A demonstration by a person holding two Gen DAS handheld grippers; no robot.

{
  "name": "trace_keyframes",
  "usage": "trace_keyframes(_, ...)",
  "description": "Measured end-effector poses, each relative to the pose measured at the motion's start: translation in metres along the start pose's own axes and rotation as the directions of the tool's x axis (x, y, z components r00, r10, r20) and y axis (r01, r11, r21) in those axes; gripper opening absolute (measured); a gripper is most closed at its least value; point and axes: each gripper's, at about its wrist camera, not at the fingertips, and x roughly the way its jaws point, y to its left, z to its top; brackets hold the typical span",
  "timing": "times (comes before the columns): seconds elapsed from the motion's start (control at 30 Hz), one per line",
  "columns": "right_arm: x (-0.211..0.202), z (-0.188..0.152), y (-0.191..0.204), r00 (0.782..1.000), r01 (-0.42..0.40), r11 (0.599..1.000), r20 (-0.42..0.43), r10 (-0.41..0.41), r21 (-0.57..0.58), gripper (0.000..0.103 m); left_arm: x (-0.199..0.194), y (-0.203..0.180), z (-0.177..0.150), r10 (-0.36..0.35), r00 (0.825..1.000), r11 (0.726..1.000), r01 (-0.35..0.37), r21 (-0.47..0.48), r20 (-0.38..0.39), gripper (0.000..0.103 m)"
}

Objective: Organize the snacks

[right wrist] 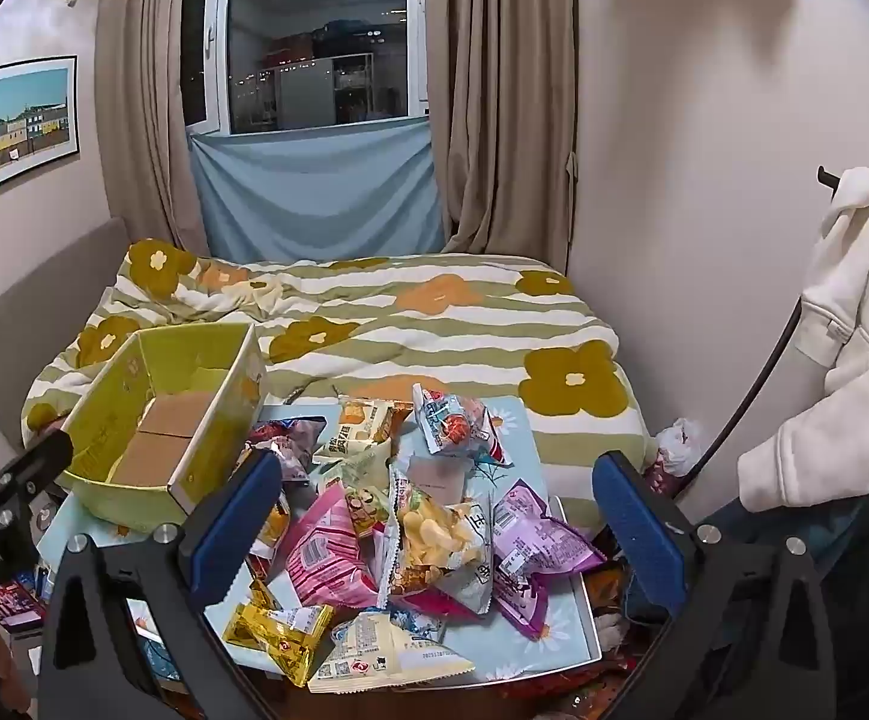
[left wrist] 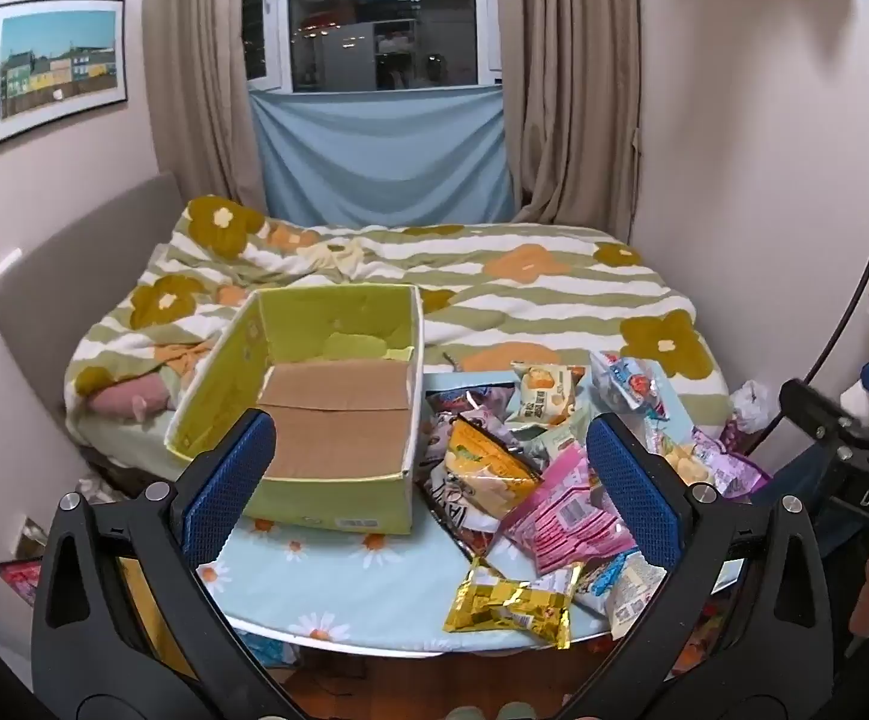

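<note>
A green cardboard box (left wrist: 308, 408) stands open and empty on a small table with a blue daisy cloth (left wrist: 326, 582). To its right lies a heap of snack packets (left wrist: 530, 468), among them a gold packet (left wrist: 509, 603), a pink one (right wrist: 326, 546) and a clear bag of yellow chips (right wrist: 440, 528). My left gripper (left wrist: 428, 492) hangs open above the table, one blue pad over the box's near wall, the other over the heap. My right gripper (right wrist: 434, 516) is open over the heap with nothing between its fingers. The box (right wrist: 164, 420) sits left of it.
A bed with a green striped flower blanket (left wrist: 494, 300) lies right behind the table. A white hoodie (right wrist: 854, 330) hangs at the right. More packets lie on the floor at the lower left (right wrist: 8, 606). Curtains and a window fill the far wall.
</note>
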Motion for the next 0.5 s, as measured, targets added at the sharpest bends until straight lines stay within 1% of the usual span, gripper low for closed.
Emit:
trace_keyframes(0.03,0.0,0.0,0.0,1.0,0.003,1.0,-0.005,-0.003,-0.004,0.103,0.0,-0.001,0.0,0.003,1.0,1.0,-0.003,-0.003,-0.002,0.103)
trace_keyframes(0.07,0.0,0.0,0.001,1.0,0.005,1.0,-0.004,-0.005,-0.006,0.103,-0.003,0.004,0.001,-0.015,1.0,1.0,0.015,-0.025,0.01,0.103)
trace_keyframes(0.13,0.0,0.0,0.001,1.0,0.002,1.0,-0.001,-0.002,-0.005,0.103,-0.003,0.007,0.003,-0.026,1.0,0.999,0.025,-0.041,-0.004,0.103)
trace_keyframes(0.27,0.003,-0.001,0.004,1.0,0.001,1.0,-0.01,-0.002,-0.008,0.103,0.008,0.008,0.007,-0.009,1.0,1.0,0.008,-0.03,-0.028,0.103)
trace_keyframes(0.33,0.002,0.001,0.004,1.0,-0.003,1.0,-0.012,0.003,-0.005,0.103,0.011,0.007,0.007,0.0,1.0,1.0,-0.001,-0.023,-0.026,0.103)
trace_keyframes(0.37,0.003,0.001,0.003,1.0,-0.006,1.0,-0.013,0.006,-0.004,0.103,0.006,0.007,0.004,0.002,1.0,1.0,-0.002,-0.017,-0.01,0.103)
trace_keyframes(0.5,0.003,-0.003,0.008,1.0,-0.009,1.0,-0.017,0.008,-0.013,0.103,0.007,0.008,0.004,0.002,1.0,1.0,-0.002,-0.019,-0.01,0.103)
